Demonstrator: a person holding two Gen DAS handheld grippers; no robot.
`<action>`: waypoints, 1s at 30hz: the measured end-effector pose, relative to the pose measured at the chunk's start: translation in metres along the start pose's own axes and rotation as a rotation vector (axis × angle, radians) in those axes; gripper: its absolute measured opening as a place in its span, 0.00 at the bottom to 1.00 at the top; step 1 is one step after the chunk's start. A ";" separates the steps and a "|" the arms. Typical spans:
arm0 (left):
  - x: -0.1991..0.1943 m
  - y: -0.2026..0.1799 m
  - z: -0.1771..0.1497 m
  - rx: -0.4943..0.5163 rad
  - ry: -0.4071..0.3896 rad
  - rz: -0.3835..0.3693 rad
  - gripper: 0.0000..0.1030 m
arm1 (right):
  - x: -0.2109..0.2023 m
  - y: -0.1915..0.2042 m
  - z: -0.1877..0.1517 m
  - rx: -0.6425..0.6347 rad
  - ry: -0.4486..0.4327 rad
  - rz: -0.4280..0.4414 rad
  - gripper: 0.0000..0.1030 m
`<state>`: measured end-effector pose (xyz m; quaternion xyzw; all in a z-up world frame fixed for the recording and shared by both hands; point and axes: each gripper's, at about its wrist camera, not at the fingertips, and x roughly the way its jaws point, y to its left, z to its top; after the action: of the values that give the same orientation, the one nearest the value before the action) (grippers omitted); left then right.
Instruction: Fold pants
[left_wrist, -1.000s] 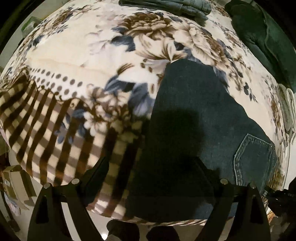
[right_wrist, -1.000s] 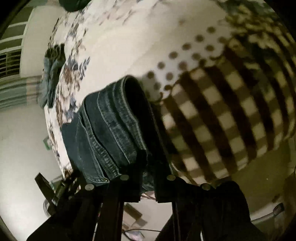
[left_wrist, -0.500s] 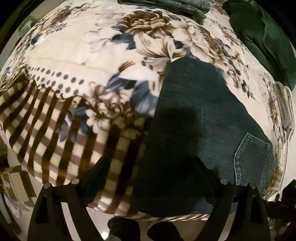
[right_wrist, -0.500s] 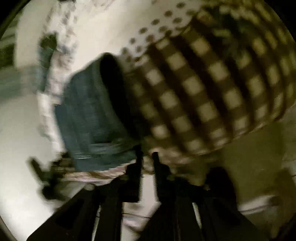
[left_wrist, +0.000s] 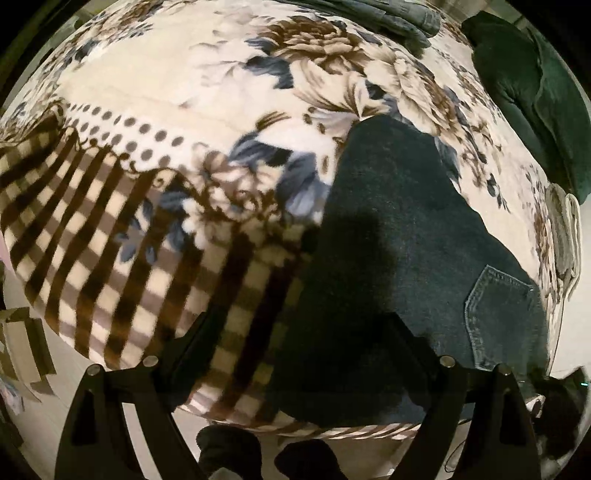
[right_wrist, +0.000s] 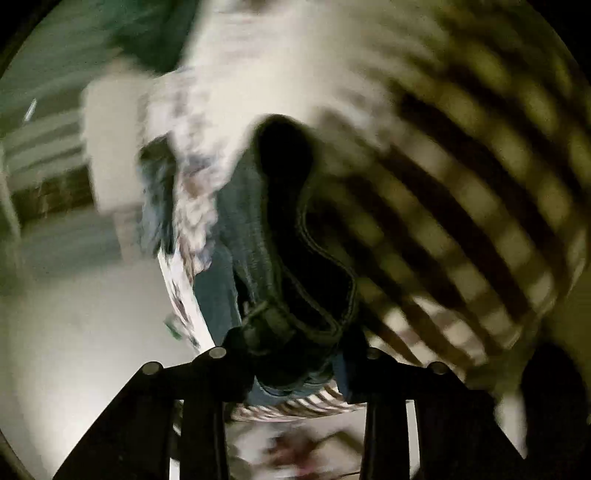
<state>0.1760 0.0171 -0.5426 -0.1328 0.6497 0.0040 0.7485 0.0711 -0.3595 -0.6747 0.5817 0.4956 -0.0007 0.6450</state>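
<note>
Dark blue jeans (left_wrist: 399, 240) lie folded on a floral and checked blanket (left_wrist: 147, 92), back pocket (left_wrist: 502, 317) facing up near the bed's edge. My left gripper (left_wrist: 306, 343) hovers above the folded end, pointing steeply down. It is open wide and holds nothing. In the blurred right wrist view the jeans' waistband (right_wrist: 317, 266) curls up just in front of my right gripper (right_wrist: 295, 362). Its jaws stand partly apart, with the bunched denim lying between the fingers (right_wrist: 236, 354). The blanket (right_wrist: 461, 221) stretches away to the right.
A second folded pair of jeans (left_wrist: 399, 14) lies at the far side of the bed. A dark green cushion (left_wrist: 535, 92) sits at the far right and a pale item (left_wrist: 561, 229) at the right edge. Bare floor and cardboard (left_wrist: 22, 343) lie below the bed's near edge.
My right gripper went from shut on the waistband edge to partly apart, and its view swung and blurred. The left gripper stayed open over the jeans, almost still.
</note>
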 end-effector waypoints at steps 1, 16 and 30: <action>0.001 0.000 -0.001 -0.002 0.004 -0.009 0.87 | -0.002 0.004 0.000 -0.055 -0.002 -0.056 0.35; 0.033 -0.004 0.017 0.001 0.035 -0.194 0.87 | 0.069 -0.032 -0.034 0.071 0.220 0.074 0.79; 0.044 0.010 0.027 -0.008 0.043 -0.358 0.78 | 0.096 -0.016 -0.034 0.121 0.091 0.157 0.79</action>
<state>0.2069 0.0247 -0.5840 -0.2492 0.6316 -0.1297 0.7226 0.0886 -0.2838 -0.7423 0.6560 0.4764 0.0463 0.5836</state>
